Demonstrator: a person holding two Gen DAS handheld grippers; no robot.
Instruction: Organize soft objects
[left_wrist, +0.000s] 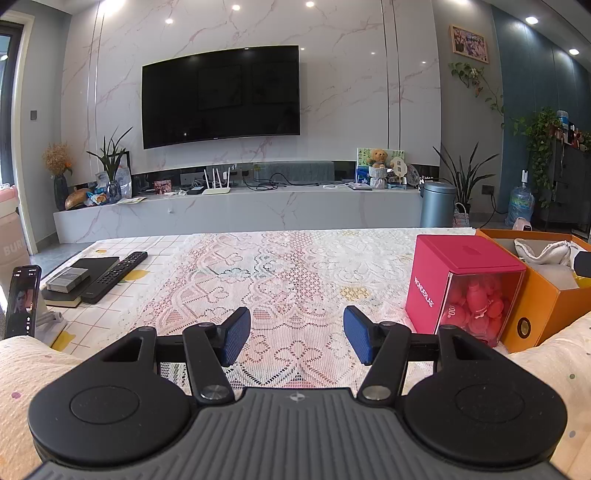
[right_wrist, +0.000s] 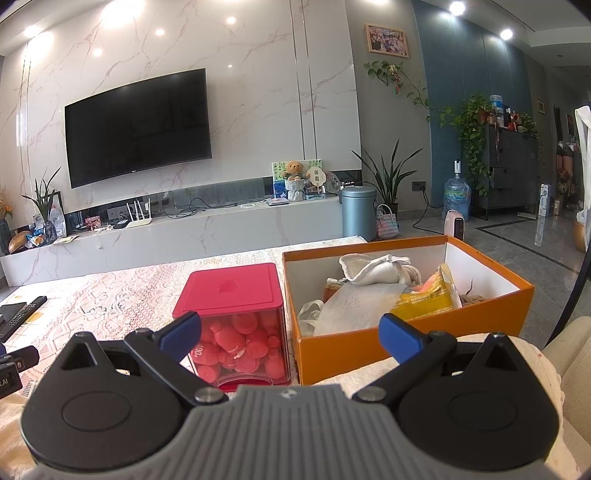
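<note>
An orange box (right_wrist: 369, 347) stands on the lace-covered table at the right; it holds a white cloth item (right_wrist: 373, 271), pale fabric (right_wrist: 354, 306) and a yellow packet (right_wrist: 428, 297). The box also shows in the left wrist view (left_wrist: 546, 306) with the white cloth (left_wrist: 543, 253) inside. My left gripper (left_wrist: 297, 338) is open and empty, low over the lace tablecloth (left_wrist: 280, 277). My right gripper (right_wrist: 290, 338) is open and empty, just in front of the orange box and a red cube container (right_wrist: 236, 295).
The red cube container (left_wrist: 454, 280) holds pink bottle-shaped items and stands left of the orange box. A remote (left_wrist: 114, 277), a dark book with a small box (left_wrist: 68, 280) and a phone on a stand (left_wrist: 22, 299) are at the table's left. A TV wall is beyond.
</note>
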